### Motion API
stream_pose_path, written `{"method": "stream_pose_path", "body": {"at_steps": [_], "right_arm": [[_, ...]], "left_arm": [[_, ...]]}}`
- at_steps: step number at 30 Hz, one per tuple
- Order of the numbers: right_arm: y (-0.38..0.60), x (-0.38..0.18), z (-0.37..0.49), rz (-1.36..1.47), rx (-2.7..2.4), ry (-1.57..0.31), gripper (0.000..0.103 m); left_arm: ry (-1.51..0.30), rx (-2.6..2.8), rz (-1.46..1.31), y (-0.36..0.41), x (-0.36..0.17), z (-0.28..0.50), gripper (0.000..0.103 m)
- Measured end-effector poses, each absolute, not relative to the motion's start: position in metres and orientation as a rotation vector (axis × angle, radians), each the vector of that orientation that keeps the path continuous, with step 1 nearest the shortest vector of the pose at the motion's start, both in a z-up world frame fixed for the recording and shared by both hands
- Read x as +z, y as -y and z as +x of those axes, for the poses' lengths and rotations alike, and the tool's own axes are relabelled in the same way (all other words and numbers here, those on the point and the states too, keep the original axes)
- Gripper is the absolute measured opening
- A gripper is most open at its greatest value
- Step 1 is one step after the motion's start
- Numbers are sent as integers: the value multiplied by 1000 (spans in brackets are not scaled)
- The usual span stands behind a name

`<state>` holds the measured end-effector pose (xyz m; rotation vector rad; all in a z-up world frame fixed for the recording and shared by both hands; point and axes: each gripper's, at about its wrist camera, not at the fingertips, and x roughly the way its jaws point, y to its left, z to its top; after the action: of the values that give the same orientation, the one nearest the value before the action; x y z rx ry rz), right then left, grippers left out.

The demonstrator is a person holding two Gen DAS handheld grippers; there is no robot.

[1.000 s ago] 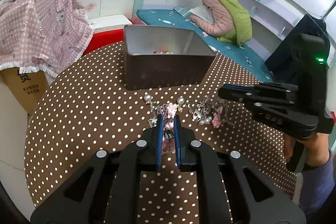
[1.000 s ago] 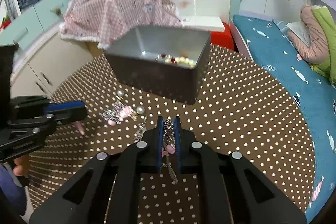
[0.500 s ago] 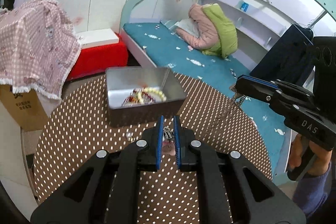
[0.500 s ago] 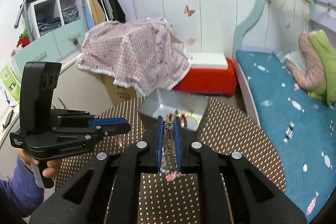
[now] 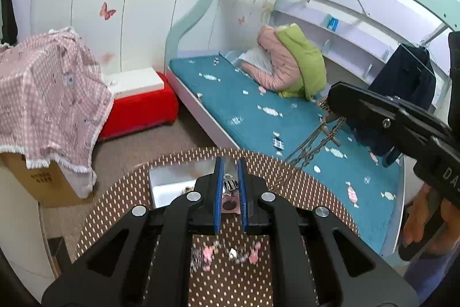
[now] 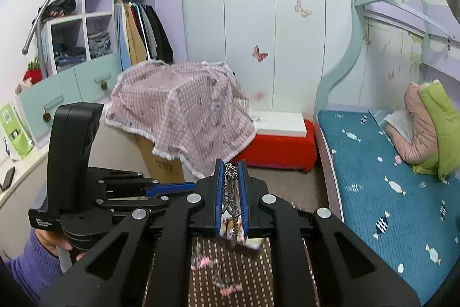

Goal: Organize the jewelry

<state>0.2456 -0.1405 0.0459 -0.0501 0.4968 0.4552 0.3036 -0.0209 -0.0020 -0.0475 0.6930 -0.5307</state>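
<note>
My left gripper (image 5: 230, 186) is clamped on a small jewelry piece (image 5: 229, 183), silvery with a dark striped charm and a pink tag below it. My right gripper (image 6: 231, 186) is clamped on a silver chain (image 6: 230, 192) that runs down between the blue pads; in the left view the same chain hangs slack toward the table. More pink and silver jewelry (image 5: 227, 252) dangles blurred over the brown polka-dot table (image 5: 120, 197), near me. The metal tin (image 5: 172, 183) sits farther off. The right gripper's body reads "DA", cut off; the cardboard box (image 5: 43, 180) has print too small to read.
</note>
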Motion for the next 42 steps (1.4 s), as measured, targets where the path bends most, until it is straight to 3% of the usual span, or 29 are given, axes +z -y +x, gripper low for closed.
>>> {"method": "stream_pose_path", "body": {"at_steps": [6,18,27,29,31,35,38,42], "right_arm": [[137,36,274,-42,447,-521,9],[128,-40,305,-31,448,-677,8],[128,-92,317,-11,446,-802,8],[129,-96,317,-6,445,-815,8],[128,-99,317,-4,445,-826,8],[134,-100,317,23,453,-838,10],[140,-94,312,47,459,-829,12],[143,-83,300,43,462,-806,13]], "left_arm": [[-717,-511,-58,22,-2,340,10],[-935,-454,-47,29,-112,388,10],[-984,-434,-2,33,-145,392,11],[-986,-430,2,32,-146,392,15],[-986,-421,-2,31,-146,391,26],[-972,-415,-8,27,-139,385,27],[-943,-400,-2,23,-130,376,38],[-905,-391,-2,14,-115,359,38]]}}
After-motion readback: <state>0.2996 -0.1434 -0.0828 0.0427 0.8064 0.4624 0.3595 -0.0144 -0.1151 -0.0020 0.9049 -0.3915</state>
